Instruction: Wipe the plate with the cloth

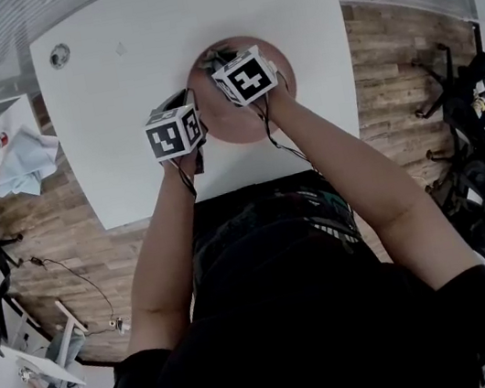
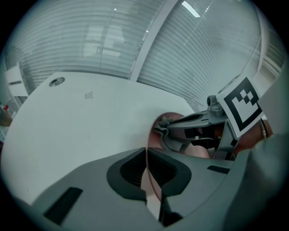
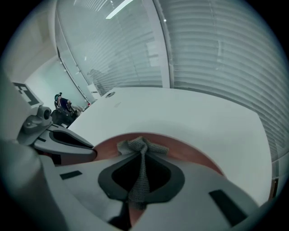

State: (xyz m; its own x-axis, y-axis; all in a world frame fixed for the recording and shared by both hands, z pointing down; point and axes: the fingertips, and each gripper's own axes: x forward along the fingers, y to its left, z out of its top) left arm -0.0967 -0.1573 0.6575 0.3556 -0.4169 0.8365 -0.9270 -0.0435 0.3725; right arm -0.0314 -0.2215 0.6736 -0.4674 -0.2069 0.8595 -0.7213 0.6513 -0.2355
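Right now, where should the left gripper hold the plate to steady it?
Grip the plate on its thin rim, from the left side, where the left gripper is shut now. It lies flat, so only the edge fits the jaws, and the right gripper holds the cloth over its face.

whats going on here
A person holds a gripper in each hand over a white table. The left gripper is shut on the rim of a reddish-brown plate, apparently steadying it. The right gripper is shut on a bunched grey cloth, holding it low over the plate. It looks like a wipe of the plate; whether the cloth touches it isn't clear.
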